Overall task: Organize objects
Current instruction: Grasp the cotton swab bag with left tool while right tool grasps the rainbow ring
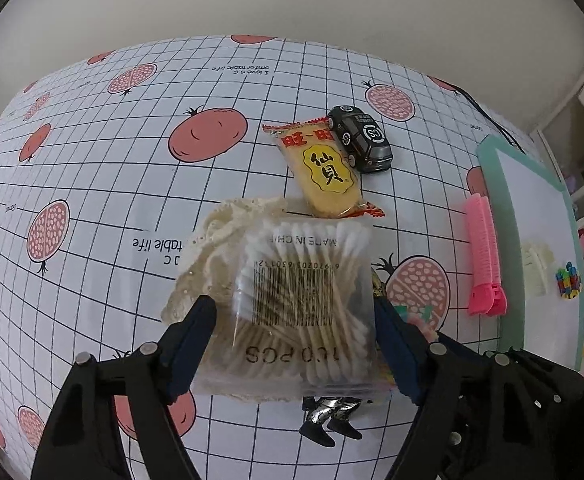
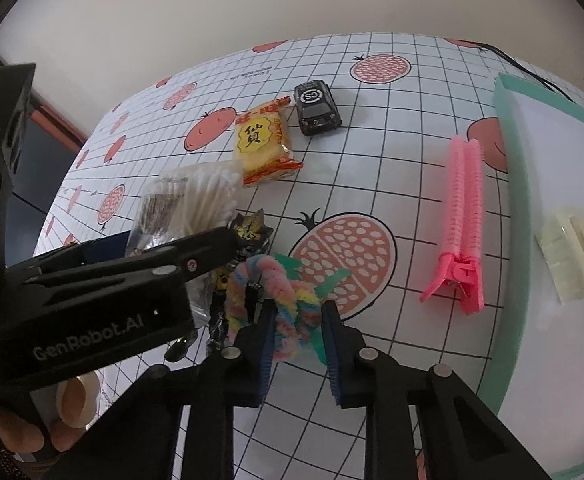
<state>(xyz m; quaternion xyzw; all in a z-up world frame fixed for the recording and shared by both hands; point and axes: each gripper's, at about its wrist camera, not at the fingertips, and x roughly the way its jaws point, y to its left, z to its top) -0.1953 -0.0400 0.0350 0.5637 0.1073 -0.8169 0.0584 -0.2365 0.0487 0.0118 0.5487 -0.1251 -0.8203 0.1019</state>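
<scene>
The left gripper point(image 1: 296, 320) has its jaws set wide on either side of a clear bag of cotton swabs point(image 1: 304, 300), the pads against the bag's two edges, so it is pinching the bag, which seems lifted clear of the table. The right gripper point(image 2: 297, 328) is drawn in narrow around a twist of fuzzy pastel wire point(image 2: 276, 296) with green ends; the pads sit close on both sides, though whether they truly bite I cannot tell.

The swab bag is light, slick plastic over loose sticks, so it will likely sag and slide unless held across its stiff middle, by the barcode. The fuzzy wire is soft and springy (it should bend, not break) and is best taken across its thick looped part.

Under the bag lies a cream lace cloth point(image 1: 212, 240), and below it a small silver and black figure point(image 1: 328, 416) pokes out, both easy to snag. Farther out are a yellow cracker packet point(image 1: 324, 168), a dark toy car point(image 1: 360, 138) touching it, and a pink hair roller clip point(image 1: 484, 256) just beside the white tray with a green rim point(image 1: 492, 168). On the tray rest a pale claw clip point(image 2: 572, 252) and a small coloured block toy point(image 1: 568, 280). The roller lies between the wire and the tray.
</scene>
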